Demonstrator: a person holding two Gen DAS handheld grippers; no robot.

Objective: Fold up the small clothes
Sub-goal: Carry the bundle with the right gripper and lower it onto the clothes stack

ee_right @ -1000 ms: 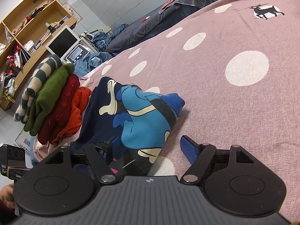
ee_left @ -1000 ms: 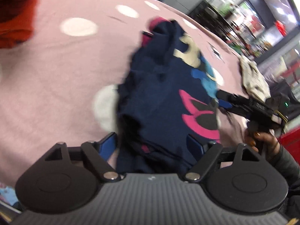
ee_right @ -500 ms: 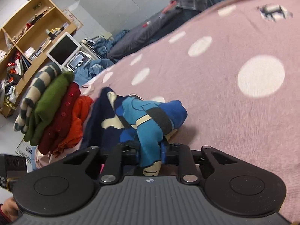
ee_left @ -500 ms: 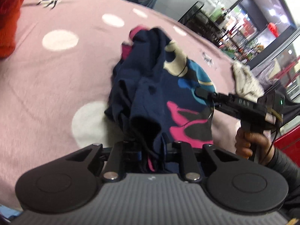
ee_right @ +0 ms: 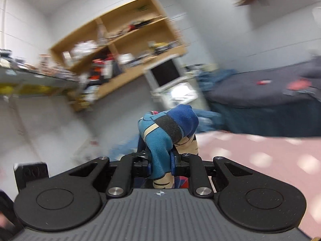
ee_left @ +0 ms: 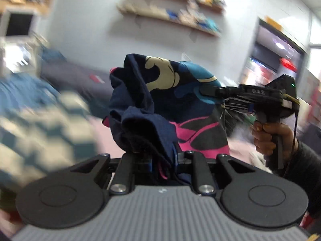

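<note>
The navy printed garment [ee_left: 172,108] hangs lifted above the pink dotted bed [ee_right: 260,156], pinched by both grippers. Only the left view shows the right gripper [ee_left: 202,91] clamped on its blue edge (the person's hand [ee_left: 268,136] below); the left gripper [ee_left: 160,158] bites bunched navy cloth. The right view alone shows the wooden shelf [ee_right: 120,46], its compartments holding blurred clutter.

Motion blur smeared the wooden wall shelves [ee_right: 120,46] and the pink dotted bedspread [ee_right: 260,156]. Bunched navy cartoon-print garment [ee_left: 170,108] hid the left gripper's blue fingertips [ee_left: 174,154].
</note>
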